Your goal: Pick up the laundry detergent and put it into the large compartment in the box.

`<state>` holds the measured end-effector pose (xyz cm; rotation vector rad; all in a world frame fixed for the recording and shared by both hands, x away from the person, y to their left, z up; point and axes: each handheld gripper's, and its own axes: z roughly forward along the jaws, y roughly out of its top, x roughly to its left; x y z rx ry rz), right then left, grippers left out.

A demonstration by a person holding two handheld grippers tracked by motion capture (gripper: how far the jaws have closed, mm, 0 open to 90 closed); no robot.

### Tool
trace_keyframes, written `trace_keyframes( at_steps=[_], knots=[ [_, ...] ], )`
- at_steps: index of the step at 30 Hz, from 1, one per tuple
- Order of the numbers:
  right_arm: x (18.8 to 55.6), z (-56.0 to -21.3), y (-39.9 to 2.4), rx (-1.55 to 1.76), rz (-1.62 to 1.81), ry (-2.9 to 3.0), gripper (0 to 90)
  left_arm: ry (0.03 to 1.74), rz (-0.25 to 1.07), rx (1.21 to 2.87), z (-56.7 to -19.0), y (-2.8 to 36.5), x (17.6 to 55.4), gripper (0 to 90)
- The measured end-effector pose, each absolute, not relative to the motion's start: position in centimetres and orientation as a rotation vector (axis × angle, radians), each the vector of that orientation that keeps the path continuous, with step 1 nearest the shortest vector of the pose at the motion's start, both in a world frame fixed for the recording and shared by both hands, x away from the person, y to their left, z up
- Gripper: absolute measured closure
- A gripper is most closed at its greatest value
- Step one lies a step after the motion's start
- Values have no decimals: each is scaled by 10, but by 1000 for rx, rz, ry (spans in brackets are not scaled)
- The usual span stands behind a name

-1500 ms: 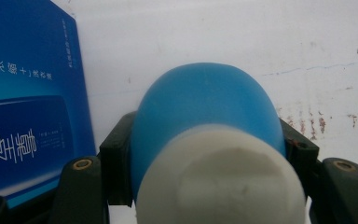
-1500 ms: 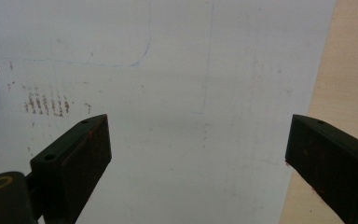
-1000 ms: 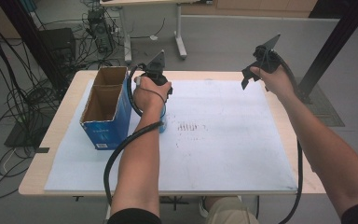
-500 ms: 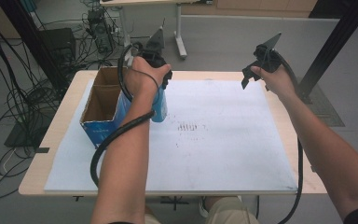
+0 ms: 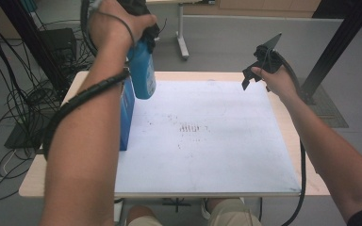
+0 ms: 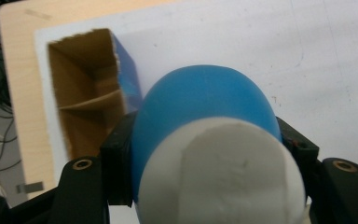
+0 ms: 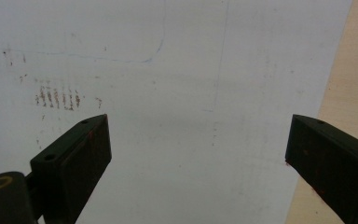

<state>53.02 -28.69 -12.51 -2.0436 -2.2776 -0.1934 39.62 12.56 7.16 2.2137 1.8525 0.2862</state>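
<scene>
Both forearms are showing bare; a dark sleeve edge is peeking in at the lower right of the high view, and beige shorts at the bottom edge. The left claw (image 6: 205,186) is showing black jaws with brass-ringed screws; a ribbed black cable is trailing along the arm. The right claw (image 7: 196,154) is showing matte black blocky jaws with reddish scuffs.

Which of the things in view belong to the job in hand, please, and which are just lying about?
In the job:
- blue plastic bottle with a white cap, clamped in the left gripper
- open blue cardboard box

Lying about:
- white sheet covering the wooden table
- black cables on the floor
- right gripper, open, holding nothing
</scene>
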Motion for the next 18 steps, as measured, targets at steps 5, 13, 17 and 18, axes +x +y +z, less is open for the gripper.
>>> trace_keyframes(
  at_steps=[5,13,17,18],
  knots=[
    [532,-127,-286,-2038,-185,-2280,68,1892,285,2160,99,149,391,376],
    [533,-126,-291,-2049,-180,-2268,68,1966,331,2100,125,175,382,376],
    [533,-127,-292,-2050,-176,-2264,68,1990,350,2071,130,188,377,376],
    [533,-127,-292,-2050,-176,-2264,68,1996,353,2062,129,191,376,376]
  ],
)
